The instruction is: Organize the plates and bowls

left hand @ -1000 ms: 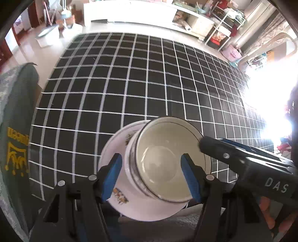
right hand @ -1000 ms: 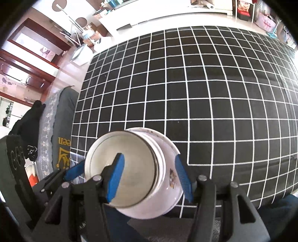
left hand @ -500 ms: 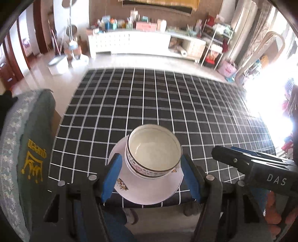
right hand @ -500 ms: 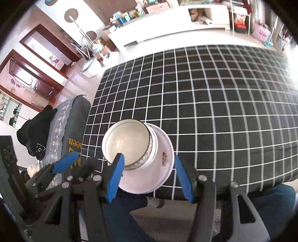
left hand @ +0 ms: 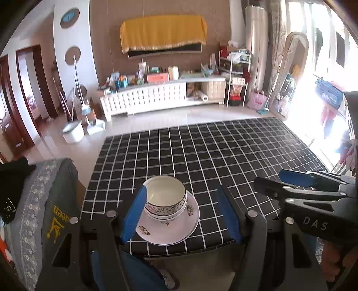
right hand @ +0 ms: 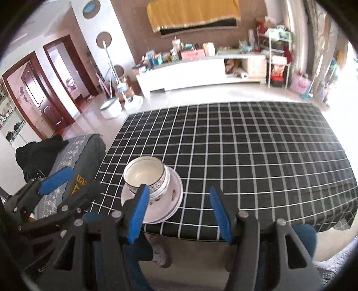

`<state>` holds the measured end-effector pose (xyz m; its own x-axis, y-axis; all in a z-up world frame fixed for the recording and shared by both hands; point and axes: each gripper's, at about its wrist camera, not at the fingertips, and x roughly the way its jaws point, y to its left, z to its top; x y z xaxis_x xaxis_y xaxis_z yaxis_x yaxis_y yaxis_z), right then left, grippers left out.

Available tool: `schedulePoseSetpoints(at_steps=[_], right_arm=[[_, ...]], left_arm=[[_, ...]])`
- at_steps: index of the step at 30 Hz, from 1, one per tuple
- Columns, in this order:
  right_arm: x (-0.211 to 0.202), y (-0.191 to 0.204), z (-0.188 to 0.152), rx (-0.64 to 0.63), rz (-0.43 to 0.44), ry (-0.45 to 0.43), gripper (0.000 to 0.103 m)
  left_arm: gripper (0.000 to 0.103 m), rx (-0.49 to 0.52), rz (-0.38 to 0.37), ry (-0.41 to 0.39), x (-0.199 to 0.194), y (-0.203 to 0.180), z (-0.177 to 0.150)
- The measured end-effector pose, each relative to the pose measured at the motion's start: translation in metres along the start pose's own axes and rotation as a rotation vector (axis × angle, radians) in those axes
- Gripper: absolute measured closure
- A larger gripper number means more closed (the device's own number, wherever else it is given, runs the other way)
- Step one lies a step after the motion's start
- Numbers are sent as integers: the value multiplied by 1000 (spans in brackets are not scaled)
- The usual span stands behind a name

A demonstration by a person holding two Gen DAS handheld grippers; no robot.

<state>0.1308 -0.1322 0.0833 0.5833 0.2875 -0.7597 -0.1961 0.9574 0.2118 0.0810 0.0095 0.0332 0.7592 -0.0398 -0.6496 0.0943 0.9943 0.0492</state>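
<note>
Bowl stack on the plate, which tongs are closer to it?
Left, narrowly. The left tongs face the bowl stack squarely, framing it; the right tongs sit back with it off to their left.

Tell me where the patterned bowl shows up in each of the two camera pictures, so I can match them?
Left wrist view: the bowl sits low, just left of centre, on the plates.
Right wrist view: the bowl sits lower left, partly behind a blue finger.
Shared landmark: the yellow cloth on the far wall.
</note>
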Motion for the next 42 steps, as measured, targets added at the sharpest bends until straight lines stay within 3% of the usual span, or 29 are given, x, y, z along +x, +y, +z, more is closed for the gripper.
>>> schedulePoseSetpoints(at_steps=[4, 7, 11, 13, 17, 23, 42], right_arm=[[-18, -4, -5, -4, -44, -58, 42], [-30, -5, -11, -19, -67, -85, 41], [-42, -2, -21, -50, -72, -112, 39], [-48, 2, -26, -80, -78, -133, 35], [-59, 0, -35, -100, -91, -184, 19], [-60, -3, -43, -107, -142, -214, 9], [-60, -12, -56, -95, -182, -209, 6]], left_arm=[[40, 15, 32, -35, -17, -10, -5], [25, -42, 14, -59, -25, -3, -10], [20, -70, 4, -104, -39, -2, -15], [19, -71, 24, -131, -46, -4, -18], [0, -82, 4, -148, -50, -5, -26], [0, -49, 19, -139, -48, -11, -34], [0, -13, 62, -133, -44, -22, -42]])
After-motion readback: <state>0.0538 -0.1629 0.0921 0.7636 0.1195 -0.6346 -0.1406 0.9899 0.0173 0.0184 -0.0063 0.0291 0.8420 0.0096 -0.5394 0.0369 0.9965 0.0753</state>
